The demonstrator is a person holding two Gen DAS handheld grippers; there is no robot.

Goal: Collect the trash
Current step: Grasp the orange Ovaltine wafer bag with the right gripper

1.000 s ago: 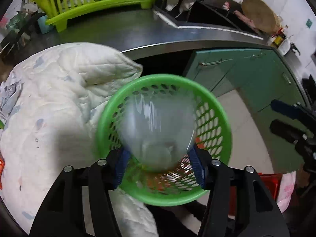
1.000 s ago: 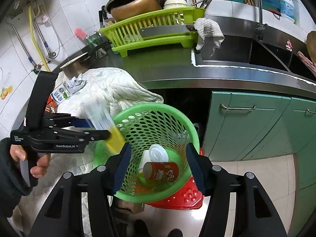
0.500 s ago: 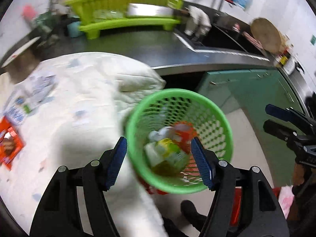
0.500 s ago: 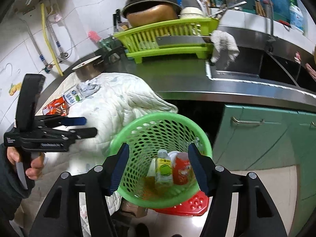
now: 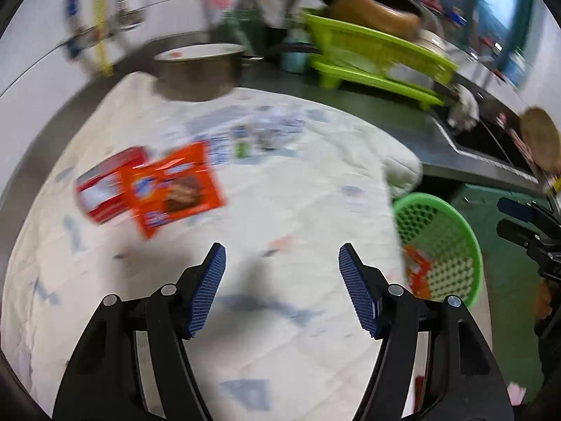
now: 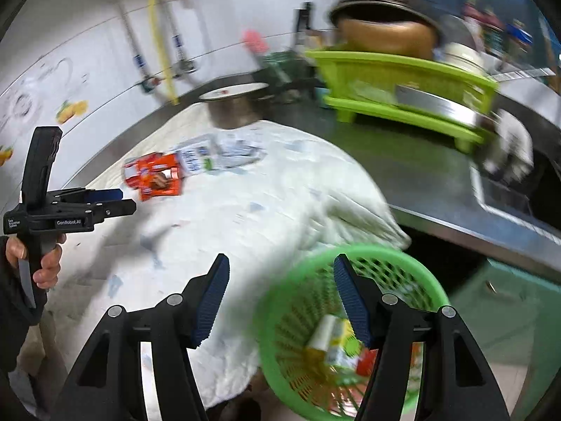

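Orange snack wrapper [image 5: 173, 189] and red carton [image 5: 105, 189], flat on white quilted cloth [image 5: 280, 203], touching.
Crumpled blue-white paper [image 6: 217, 152] just beyond; green mesh plastic basket [image 6: 350, 319] holding bottles at cloth's edge. Left gripper [image 5: 280, 268] and right gripper [image 6: 280, 282]: jaws parted, having just widened, nothing between them.

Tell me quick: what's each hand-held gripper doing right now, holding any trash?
Left hand-held gripper: open, holding nothing, over the white quilted cloth.
Right hand-held gripper: open, holding nothing, by the green basket.
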